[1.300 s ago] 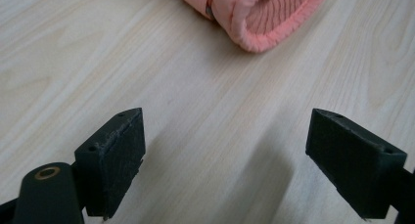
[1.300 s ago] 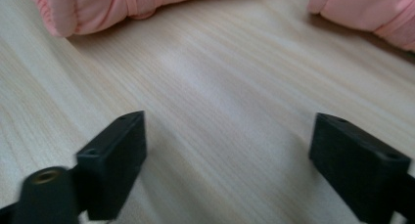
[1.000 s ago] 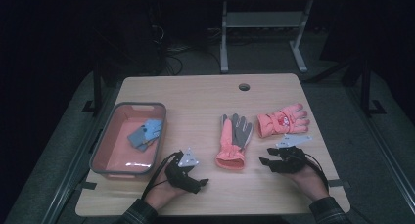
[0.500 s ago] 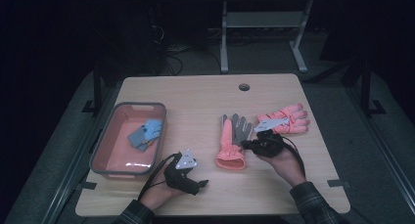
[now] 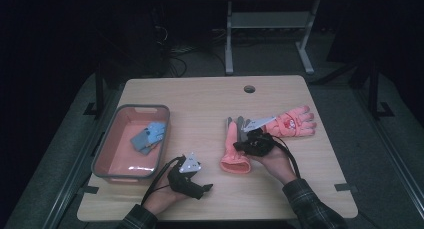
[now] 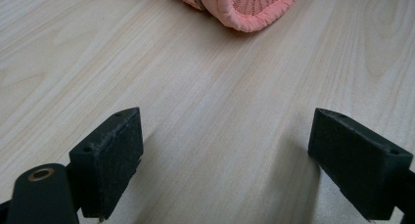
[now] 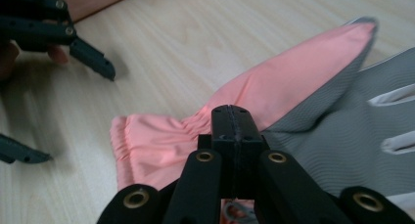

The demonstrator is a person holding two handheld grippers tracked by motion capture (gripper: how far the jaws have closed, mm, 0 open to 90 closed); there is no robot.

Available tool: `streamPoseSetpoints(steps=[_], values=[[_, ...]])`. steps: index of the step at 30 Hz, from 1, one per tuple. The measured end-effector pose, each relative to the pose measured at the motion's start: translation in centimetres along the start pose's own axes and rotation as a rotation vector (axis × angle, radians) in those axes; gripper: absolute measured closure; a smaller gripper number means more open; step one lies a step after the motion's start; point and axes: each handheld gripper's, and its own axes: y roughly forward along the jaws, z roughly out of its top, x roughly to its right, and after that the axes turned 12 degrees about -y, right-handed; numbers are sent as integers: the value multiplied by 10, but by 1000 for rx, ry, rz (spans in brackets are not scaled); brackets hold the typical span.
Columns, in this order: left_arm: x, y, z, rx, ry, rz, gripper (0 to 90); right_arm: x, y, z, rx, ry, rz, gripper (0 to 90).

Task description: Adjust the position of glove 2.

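Wooden table, dim room.

Right gripper sits over the middle of the near glove, a pink one with a grey palm, lying lengthwise with its cuff toward the near edge and its fingers pointing far. In the right gripper view the jaws are pressed together with no gap between them, just above the glove's gathered wrist; whether any fabric is pinched between them, I cannot tell. Grey palm panel spreads to the right of the jaws there.

Second glove, pink with a printed patch, lies just right of the first, fingers pointing right. The right gripper's grey plate bridges the space between the two.

Left gripper rests low at the near edge, left of the near glove's cuff and apart from it. Its jaws stand wide apart with bare wood between them; nothing held. The pink cuff shows at the far side of the left gripper view.

Pink tray with a grey rim at the table's left; blue-grey fabric pieces lie inside it, toward its right wall.
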Motion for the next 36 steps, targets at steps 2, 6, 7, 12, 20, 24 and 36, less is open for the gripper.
streamPoseSetpoints(steps=[2, 6, 7, 12, 20, 24, 36], values=[[0, 0, 0, 0, -2, -1, 123, -2, 2, -3, -1, -1, 10, 899], [1, 0, 0, 4, -9, -3, 123, -4, -3, -7, -11, 5, 22, 899], [1, 0, 0, 5, -9, -4, 123, -5, -5, -9, -10, 2, 25, 899], [0, 0, 0, 5, -4, -2, 123, -10, -17, -20, -26, 4, 33, 899], [0, 0, 0, 5, -4, -2, 123, -9, -37, -37, -40, 19, 27, 899], [0, 0, 0, 5, -5, -2, 123, -5, -46, -45, -58, 26, 7, 899], [1, 0, 0, 5, -10, -4, 123, 12, -59, -47, -54, 55, -39, 898]])
